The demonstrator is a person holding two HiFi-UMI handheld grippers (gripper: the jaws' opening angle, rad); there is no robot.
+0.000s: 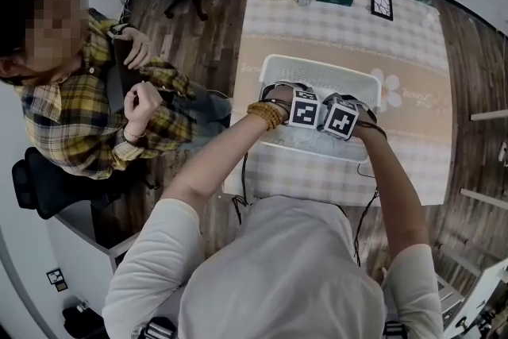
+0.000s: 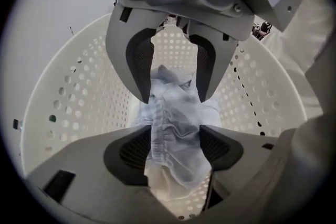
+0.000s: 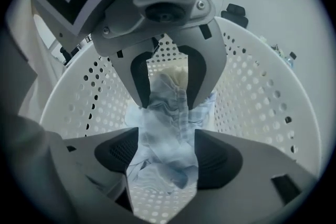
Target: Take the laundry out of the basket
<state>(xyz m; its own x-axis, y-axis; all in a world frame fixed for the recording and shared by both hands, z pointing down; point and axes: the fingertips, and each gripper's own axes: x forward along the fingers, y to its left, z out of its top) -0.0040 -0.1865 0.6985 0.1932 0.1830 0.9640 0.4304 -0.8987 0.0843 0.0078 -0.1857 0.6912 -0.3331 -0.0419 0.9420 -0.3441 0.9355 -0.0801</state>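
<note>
Reaching into the white, round-holed plastic basket (image 1: 317, 66): left gripper (image 2: 176, 152) and right gripper (image 3: 168, 152), facing each other, jaws spread wide. Crumpled pale-blue laundry (image 2: 176, 113), soft and gathered, bunches up between both pairs of ribbed dark pads, unclamped, inside the basket.

Soft, even indoor light; both gripper views bend fisheye-like, with dark vignetted corners.
</note>
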